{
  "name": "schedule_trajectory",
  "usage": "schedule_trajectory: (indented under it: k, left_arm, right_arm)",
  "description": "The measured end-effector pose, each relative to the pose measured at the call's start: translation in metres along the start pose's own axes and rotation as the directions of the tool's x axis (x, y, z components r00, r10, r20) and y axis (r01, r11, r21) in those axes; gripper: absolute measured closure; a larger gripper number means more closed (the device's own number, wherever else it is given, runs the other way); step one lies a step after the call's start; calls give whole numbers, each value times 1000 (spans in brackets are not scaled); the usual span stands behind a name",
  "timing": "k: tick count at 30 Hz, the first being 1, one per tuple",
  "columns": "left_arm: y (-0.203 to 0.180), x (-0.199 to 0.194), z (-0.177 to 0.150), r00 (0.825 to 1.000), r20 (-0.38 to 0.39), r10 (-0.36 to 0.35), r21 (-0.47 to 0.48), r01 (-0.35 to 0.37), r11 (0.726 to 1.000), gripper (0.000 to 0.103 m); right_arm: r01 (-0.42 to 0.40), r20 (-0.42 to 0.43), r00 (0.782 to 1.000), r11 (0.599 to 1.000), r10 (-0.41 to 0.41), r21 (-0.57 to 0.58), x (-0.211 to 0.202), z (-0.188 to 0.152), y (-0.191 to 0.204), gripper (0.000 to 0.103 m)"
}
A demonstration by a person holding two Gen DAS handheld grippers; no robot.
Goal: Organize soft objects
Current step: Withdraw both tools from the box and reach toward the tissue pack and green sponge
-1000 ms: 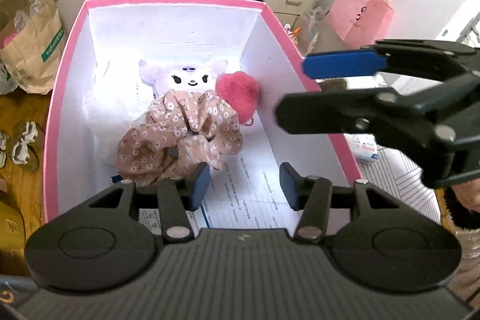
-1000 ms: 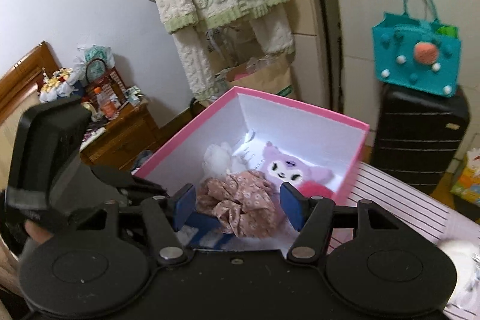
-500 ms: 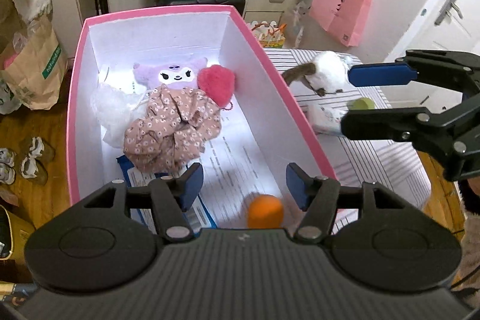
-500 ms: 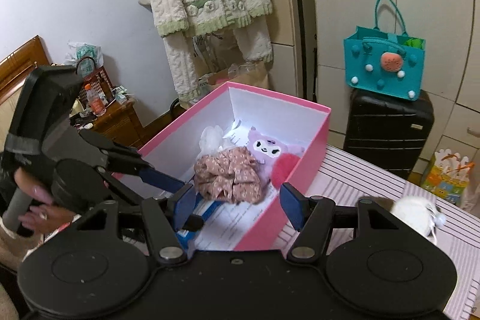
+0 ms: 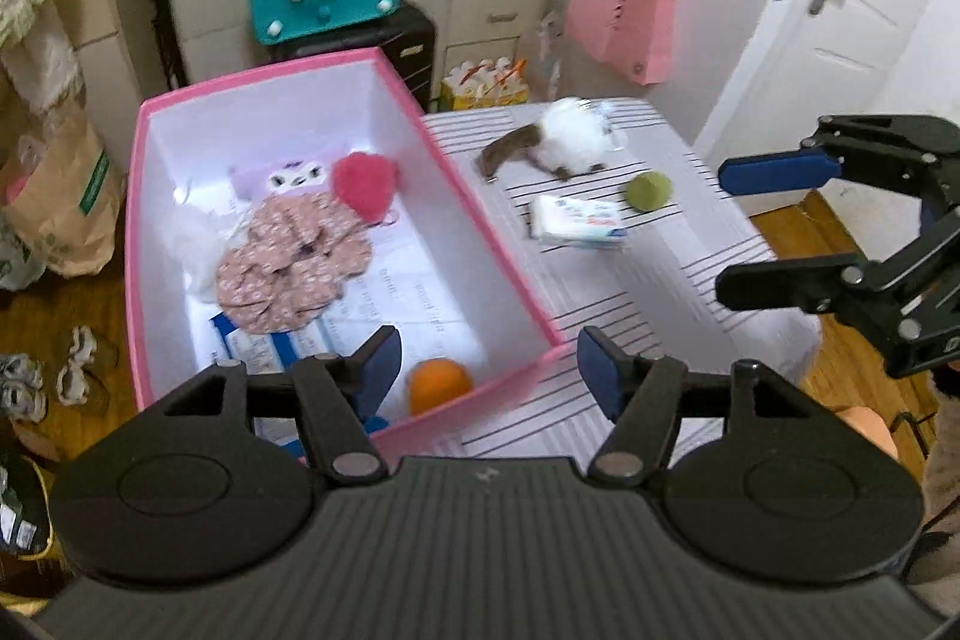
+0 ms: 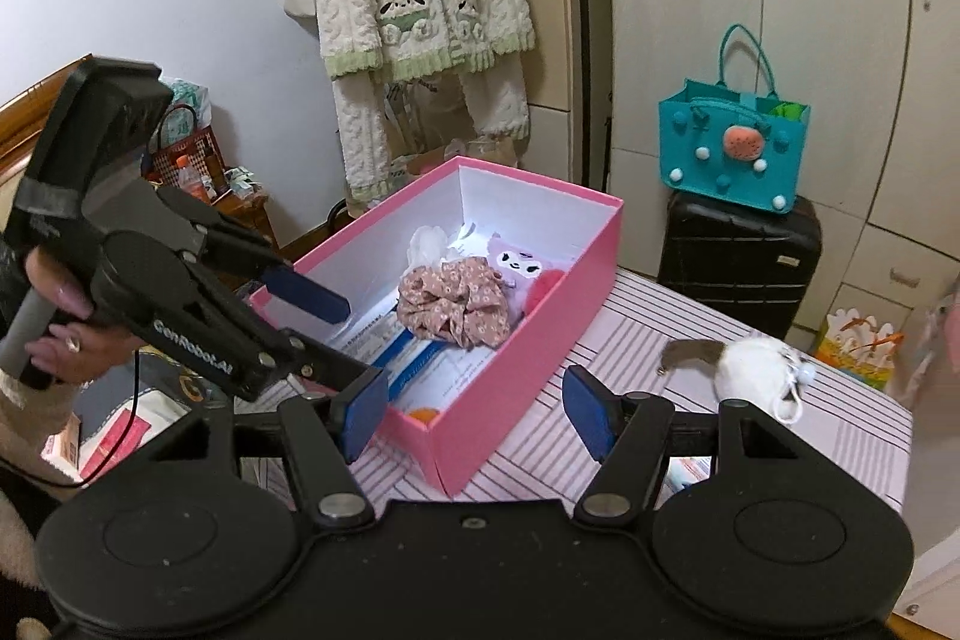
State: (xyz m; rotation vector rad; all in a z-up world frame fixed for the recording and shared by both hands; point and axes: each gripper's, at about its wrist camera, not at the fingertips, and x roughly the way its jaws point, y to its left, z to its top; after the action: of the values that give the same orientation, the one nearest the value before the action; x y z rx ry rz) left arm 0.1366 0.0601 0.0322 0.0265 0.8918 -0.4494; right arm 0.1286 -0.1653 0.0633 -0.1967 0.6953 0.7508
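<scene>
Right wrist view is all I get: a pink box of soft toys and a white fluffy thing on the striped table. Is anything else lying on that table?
Observer: Yes. The left wrist view shows a green ball on the striped table, a little apart from the white fluffy toy.
Operator: Just the ball?
Observer: No. A flat white packet lies between the ball and the pink box, touching neither.
Operator: And what is past the table on that side?
Observer: A white door with a lever handle, and a pink bag hanging beside it.
</scene>
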Motion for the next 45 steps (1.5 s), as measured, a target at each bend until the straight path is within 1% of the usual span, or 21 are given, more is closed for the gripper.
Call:
schedule_trajectory:
  k: [4,5,8,12,15,18,21,23,25,26,31,33,35,36,40,43,45]
  left_arm:
    - [-17,-22,1,995,40,-93,38,92,995,39]
    - [-23,-29,1,994,56,-94,53,91,994,39]
    - [-41,-45,1,992,108,-69,111,57,992,38]
    - [-61,-47,2,986,144,-78,152,56,987,38]
    - [-72,-32,3,984,151,-90,160,65,985,38]
    - [-81,-11,2,984,149,-100,150,77,986,38]
    - [-88,13,3,986,142,-90,145,69,987,38]
    - [-93,28,5,988,143,-61,151,39,988,38]
    - [-94,40,10,988,151,-23,127,4,992,38]
    - [-93,45,14,988,155,-15,110,-2,994,38]
    - [-93,70,30,983,175,49,55,-60,997,37]
    - [-95,83,34,984,169,59,38,-66,997,37]
    - [-99,95,35,985,161,67,27,-72,997,34]
    - [-100,102,35,984,161,79,20,-83,996,32]
    - [-107,129,35,981,148,129,1,-130,991,31]
    - [-106,150,36,985,117,125,-12,-125,992,31]
    - [-107,160,36,985,113,130,-10,-129,992,30]
  right_arm:
    - [31,3,1000,1000,-31,6,-24,-15,-1,33]
    - [39,1,999,999,-39,5,-29,-17,-1,33]
    - [65,-5,998,998,-65,7,-45,-25,-3,32]
    - [100,7,995,994,-100,34,-57,-42,-11,31]
    - [116,-1,993,991,-116,65,-55,-54,-23,30]
    - [147,-21,989,987,-146,65,-47,-63,-32,30]
    - [155,-38,988,986,-153,64,-39,-72,-47,30]
    - [163,-35,986,984,-161,73,-35,-78,-58,30]
    - [172,-22,985,981,-171,87,-30,-83,-71,30]
    - [174,-17,985,980,-174,98,-28,-86,-78,30]
    - [157,4,987,959,-163,234,-10,-97,-128,30]
    - [166,12,984,947,-176,274,-2,-102,-144,30]
    - [176,23,981,939,-191,296,8,-108,-158,30]
    - [179,28,980,935,-197,307,13,-111,-165,30]
    - [178,55,976,919,-211,351,34,-122,-188,30]
    - [197,60,971,914,-233,355,48,-127,-196,30]
    - [207,63,968,913,-244,351,55,-129,-200,30]
